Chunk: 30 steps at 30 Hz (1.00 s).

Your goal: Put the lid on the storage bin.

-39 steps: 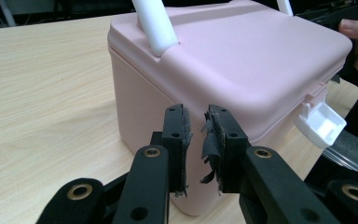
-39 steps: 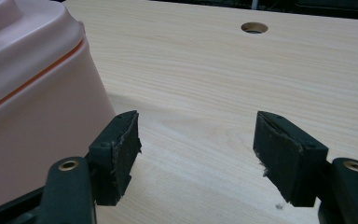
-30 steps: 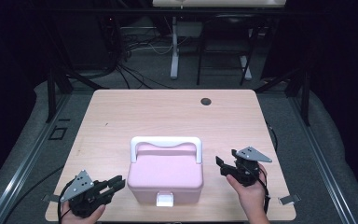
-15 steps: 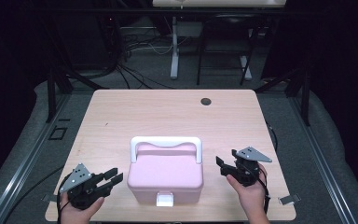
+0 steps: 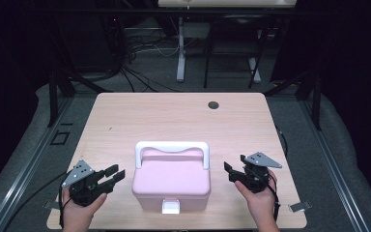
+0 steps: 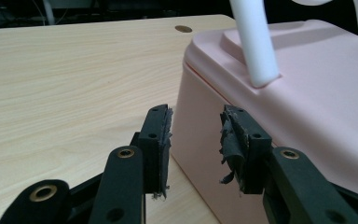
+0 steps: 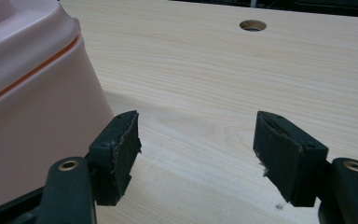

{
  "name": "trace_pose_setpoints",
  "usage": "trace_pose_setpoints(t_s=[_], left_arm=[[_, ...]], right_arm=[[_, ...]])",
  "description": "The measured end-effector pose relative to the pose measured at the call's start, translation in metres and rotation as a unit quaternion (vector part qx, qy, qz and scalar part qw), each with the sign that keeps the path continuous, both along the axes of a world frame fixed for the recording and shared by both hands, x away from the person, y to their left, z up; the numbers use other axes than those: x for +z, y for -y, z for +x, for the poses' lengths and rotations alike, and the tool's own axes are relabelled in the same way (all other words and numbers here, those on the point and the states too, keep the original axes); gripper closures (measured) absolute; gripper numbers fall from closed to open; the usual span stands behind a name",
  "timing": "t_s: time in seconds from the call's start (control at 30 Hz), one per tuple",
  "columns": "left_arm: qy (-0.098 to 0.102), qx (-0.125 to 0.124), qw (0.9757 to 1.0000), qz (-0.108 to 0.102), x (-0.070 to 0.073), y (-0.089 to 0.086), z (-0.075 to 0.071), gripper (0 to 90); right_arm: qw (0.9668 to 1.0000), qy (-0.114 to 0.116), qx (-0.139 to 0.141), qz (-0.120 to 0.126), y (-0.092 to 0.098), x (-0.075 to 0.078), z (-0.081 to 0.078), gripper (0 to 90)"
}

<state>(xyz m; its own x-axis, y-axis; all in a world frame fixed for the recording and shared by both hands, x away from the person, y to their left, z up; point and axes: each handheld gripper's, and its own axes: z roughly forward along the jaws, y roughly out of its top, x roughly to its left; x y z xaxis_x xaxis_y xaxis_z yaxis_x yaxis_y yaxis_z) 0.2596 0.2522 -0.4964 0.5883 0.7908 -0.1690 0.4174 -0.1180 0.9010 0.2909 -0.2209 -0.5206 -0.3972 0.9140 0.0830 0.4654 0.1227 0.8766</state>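
— Where are we with it?

— Nothing started, I'd say. The pink box [image 5: 172,180] sits at the near middle of the table [image 5: 174,116], lid down, white handle [image 5: 171,147] up, front latch [image 5: 170,207] apparently closed. My left gripper [image 5: 110,175] is just beside its left wall, jaws parted a little, holding nothing. My right gripper [image 5: 232,172] hangs near the right wall, spread wide, empty.

— Anything changed?

— The left one has swung in toward the box over the last second; the right hasn't budged.
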Motion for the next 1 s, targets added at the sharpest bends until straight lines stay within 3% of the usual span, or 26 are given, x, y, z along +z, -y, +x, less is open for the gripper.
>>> trace_pose_setpoints(t_s=[0.67, 1.0], left_arm=[[-0.015, 0.028, 0.9995, 0.003, -0.006, -0.001, 0.034, 60.2], [-0.037, 0.036, 0.9986, 0.008, -0.015, 0.0, 0.049, 58.6]], right_arm=[[1.0, -0.003, 0.0, 0.001, 0.001, -0.001, 0.001, 31.2], [1.0, -0.005, -0.002, 0.002, 0.001, -0.002, 0.001, 31.2]])
